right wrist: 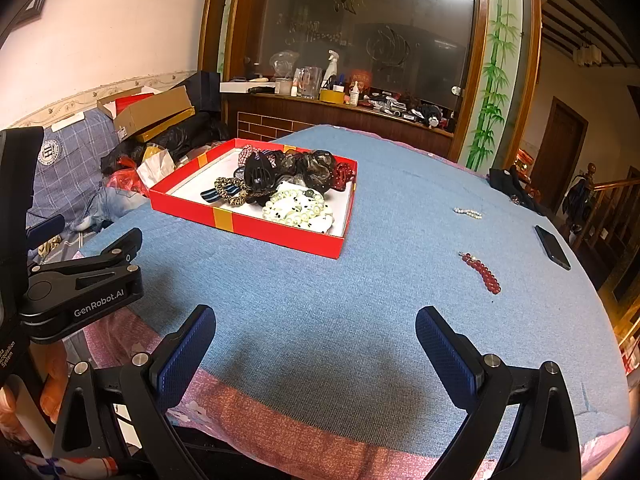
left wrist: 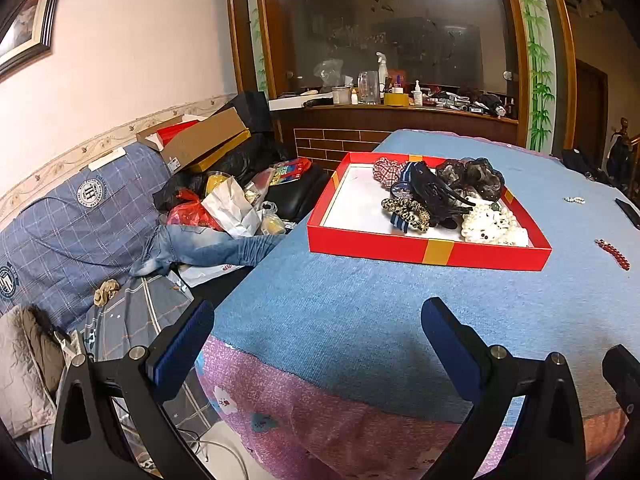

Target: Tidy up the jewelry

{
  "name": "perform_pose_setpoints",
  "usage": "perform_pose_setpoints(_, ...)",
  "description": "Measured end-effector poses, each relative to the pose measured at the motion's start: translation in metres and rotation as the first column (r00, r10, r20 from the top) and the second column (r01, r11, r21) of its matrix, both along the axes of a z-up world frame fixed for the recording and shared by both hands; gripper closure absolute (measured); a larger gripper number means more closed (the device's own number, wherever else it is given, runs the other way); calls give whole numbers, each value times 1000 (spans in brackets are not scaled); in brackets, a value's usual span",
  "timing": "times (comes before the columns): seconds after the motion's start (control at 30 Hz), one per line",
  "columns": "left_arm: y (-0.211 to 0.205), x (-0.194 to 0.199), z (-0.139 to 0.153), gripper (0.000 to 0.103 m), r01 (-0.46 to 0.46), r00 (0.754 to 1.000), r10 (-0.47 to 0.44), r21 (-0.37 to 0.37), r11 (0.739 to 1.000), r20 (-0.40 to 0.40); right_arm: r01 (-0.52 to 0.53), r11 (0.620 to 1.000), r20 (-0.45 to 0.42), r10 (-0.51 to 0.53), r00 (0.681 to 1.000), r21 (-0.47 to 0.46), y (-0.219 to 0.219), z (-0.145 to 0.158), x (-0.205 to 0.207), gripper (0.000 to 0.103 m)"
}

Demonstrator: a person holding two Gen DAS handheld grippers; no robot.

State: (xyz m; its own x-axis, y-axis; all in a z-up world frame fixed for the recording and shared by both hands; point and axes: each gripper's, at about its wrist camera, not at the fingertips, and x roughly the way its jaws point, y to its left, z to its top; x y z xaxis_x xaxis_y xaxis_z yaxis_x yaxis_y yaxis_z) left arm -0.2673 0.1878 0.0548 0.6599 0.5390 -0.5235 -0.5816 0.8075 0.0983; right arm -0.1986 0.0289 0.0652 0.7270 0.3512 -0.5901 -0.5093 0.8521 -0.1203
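Both grippers, left gripper (left wrist: 318, 334) and right gripper (right wrist: 316, 340), hover spread apart and empty, while the red bead bracelet (right wrist: 482, 272) at 2 o'clock lies well apart from the red tray (right wrist: 248, 220), so its round beads may slip on pinching.

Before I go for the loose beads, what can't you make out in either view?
- Red box: pile overlaps; pieces underneath hidden, both views.
- White bracelet: too small to tell its clasp.
- Red bracelet: near the left view's edge, warped.
- Phone: cut off by the left view's edge.
- Shelf clutter: too small.
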Motion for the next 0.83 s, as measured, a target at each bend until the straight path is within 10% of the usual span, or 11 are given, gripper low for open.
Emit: perform_pose_setpoints(0.83,3,-9,-6,0,-42,999,42,47,998,2,5,1000,-9,-5,1000,6,-1,-1,2,1)
